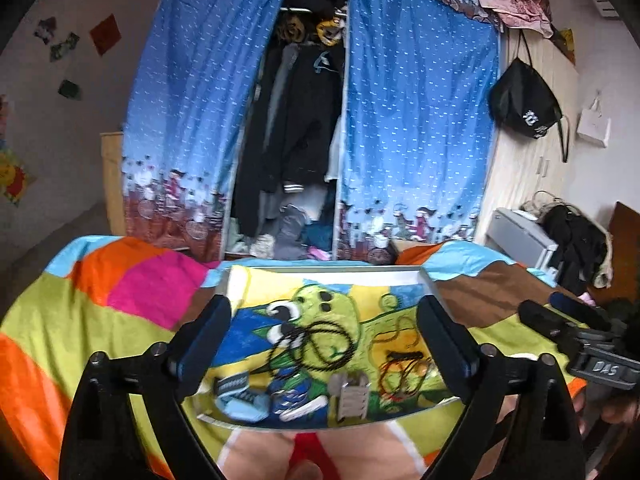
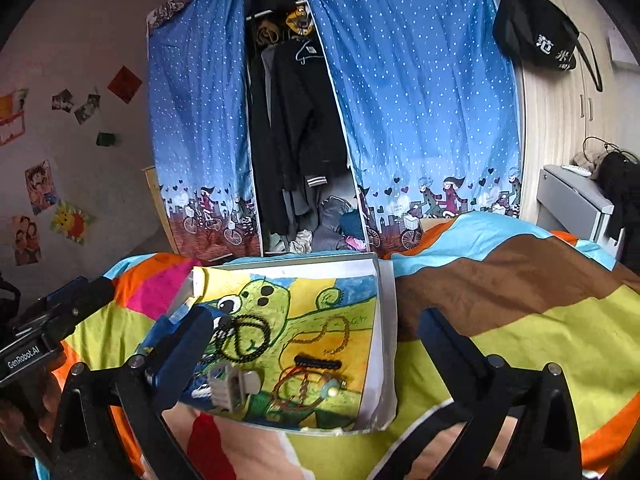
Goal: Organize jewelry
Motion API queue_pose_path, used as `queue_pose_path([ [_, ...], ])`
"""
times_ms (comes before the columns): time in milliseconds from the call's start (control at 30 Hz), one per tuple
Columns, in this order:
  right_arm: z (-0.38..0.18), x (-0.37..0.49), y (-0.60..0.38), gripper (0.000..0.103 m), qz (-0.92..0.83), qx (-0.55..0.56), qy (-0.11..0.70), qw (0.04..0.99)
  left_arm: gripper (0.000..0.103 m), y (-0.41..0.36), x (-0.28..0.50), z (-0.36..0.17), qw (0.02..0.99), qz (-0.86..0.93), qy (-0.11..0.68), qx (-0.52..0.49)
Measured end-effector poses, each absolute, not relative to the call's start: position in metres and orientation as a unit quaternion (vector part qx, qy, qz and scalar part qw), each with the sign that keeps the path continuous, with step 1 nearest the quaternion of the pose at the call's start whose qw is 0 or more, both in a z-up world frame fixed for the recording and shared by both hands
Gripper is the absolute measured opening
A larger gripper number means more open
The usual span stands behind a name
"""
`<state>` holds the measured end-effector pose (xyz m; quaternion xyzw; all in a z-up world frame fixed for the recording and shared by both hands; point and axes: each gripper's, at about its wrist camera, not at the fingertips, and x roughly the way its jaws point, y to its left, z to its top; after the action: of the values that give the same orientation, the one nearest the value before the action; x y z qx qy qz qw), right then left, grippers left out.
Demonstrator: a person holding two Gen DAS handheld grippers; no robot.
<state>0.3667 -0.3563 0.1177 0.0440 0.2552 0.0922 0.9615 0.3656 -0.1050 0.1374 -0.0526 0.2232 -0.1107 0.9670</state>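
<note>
Black bead necklace point(image 2: 244, 338) and red cord bracelet point(image 2: 298, 394) on shallow tray point(image 2: 386, 320)

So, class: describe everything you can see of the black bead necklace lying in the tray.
The black bead necklace is a long string of small, round, dark beads, coiled loosely into overlapping loops. It lies flat on the cartoon drawing lining the white tray, over the green figure's face, left of the gold chain. Neither claw touches it; both are open above the tray.

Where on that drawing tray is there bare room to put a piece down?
The far strip of the tray, above the black bead necklace and the gold chain, is bare. The near half is crowded: grey clip, black bar, red cord bracelet. The blanket right of the tray is open.
</note>
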Motion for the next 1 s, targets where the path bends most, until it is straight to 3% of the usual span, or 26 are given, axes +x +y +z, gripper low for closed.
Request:
queue_pose_path([
  [567,0.112,0.247,-0.333,0.103,0.096,0.028,0.191,0.977,0.102,-0.084,0.25,0.115,0.974,-0.099,0.201,-0.032],
  [1000,0.077,0.161,-0.32,0.103,0.093,0.025,0.175,0.98,0.102,-0.067,0.171,0.069,0.971,-0.097,0.219,-0.011],
])
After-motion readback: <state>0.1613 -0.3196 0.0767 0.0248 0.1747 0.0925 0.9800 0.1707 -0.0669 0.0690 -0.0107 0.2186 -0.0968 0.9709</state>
